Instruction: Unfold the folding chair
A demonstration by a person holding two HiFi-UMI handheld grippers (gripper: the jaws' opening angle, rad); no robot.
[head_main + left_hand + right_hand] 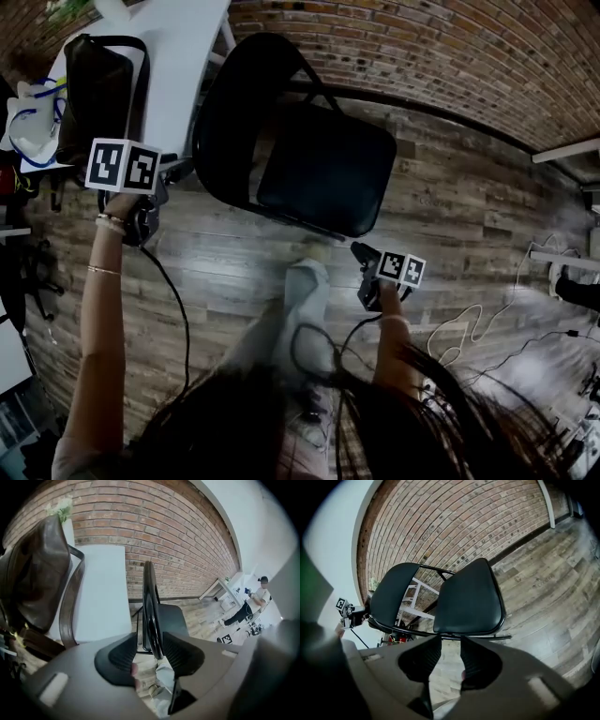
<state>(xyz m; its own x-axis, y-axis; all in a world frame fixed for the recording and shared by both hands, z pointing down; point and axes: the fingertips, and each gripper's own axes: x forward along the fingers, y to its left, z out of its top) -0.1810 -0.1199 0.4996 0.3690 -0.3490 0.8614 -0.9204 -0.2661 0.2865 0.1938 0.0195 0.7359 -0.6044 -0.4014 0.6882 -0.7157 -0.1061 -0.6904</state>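
Below, a plank floor [469, 216] fills most of the head view and runs up to a brick wall [422, 56] along the top. Near the wall at top left stands a white counter [183, 56], with a dark bag [98, 94] lying toward its left edge. The black chair [323, 173] stands unfolded on the floor just right of the counter. Its seat is level, and its backrest [230, 112] rises on the side nearest the counter. The person's leg [305, 300], in light trousers, reaches toward the seat's near edge.

The left gripper [148, 643] hangs beside the backrest's outer edge, between chair and counter. Its jaws stand wide apart. The backrest's rim shows edge-on in the gap, closer to the right pad, and the pads are not clamped on it. The right gripper [451, 641] is held just short of the seat's near corner, with its jaws a little apart and only floor between them. Cables [469, 328] trail over the floor toward the right edge.
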